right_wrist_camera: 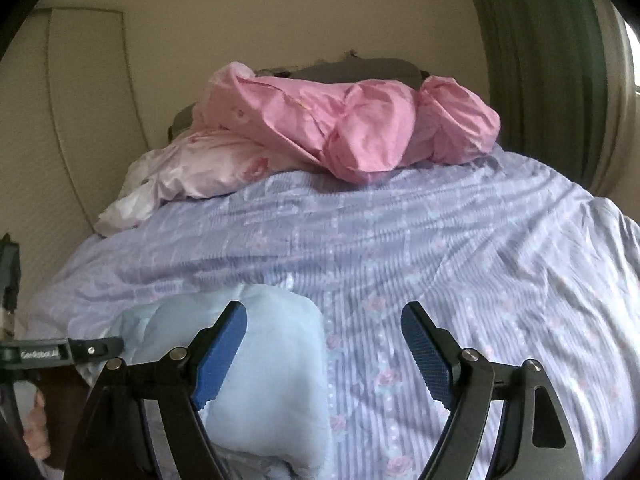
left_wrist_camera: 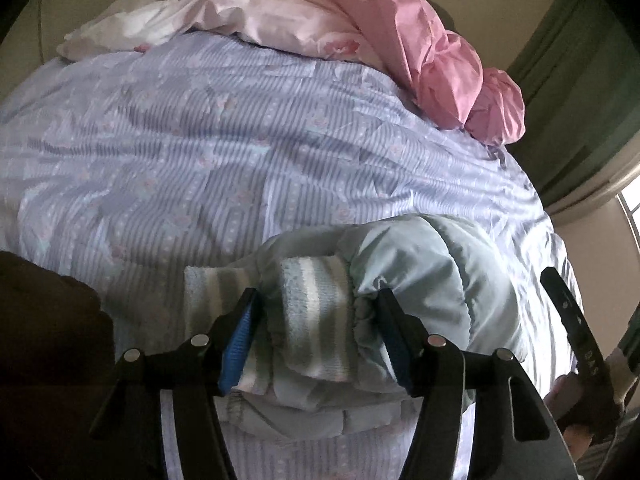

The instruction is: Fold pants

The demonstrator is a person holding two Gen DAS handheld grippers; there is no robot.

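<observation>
In the left wrist view, a dark brown shape (left_wrist_camera: 44, 312) filled the lower left corner, too dim to identify. The left gripper (left_wrist_camera: 316, 300) had its two blue-padded fingers (left_wrist_camera: 236, 344) spread around a bunched part of the pants (left_wrist_camera: 432, 276), with the cloth filling the gap between them. The pale blue-green padded fabric was rolled back there, showing a striped fleecy lining (left_wrist_camera: 312, 304). Whether the pads were pressing the bundle or only standing on either side of it could not be told. The pants lay at the near edge of the bed, on a lilac striped bedspread (left_wrist_camera: 200, 152). A crumpled pink quilt (left_wrist_camera: 424, 40) was heaped at the far end of the bed. At the right edge, part of the other tool and a hand showed, and a green curtain (left_wrist_camera: 576, 80) hung beyond.

In the right wrist view, the left gripper's arm (right_wrist_camera: 80, 350) reached in from the left edge to touch the pants (right_wrist_camera: 280, 360), which lay as a flattened, pale blue bundle. The right gripper (right_wrist_camera: 324, 312) hovered wide open with nothing between its fingers; the left pad (right_wrist_camera: 220, 356) hung over the pants, the right one over bare bedspread (right_wrist_camera: 500, 260). The pink quilt (right_wrist_camera: 360, 128) sat far back, the curtain (right_wrist_camera: 540, 52) at right.
</observation>
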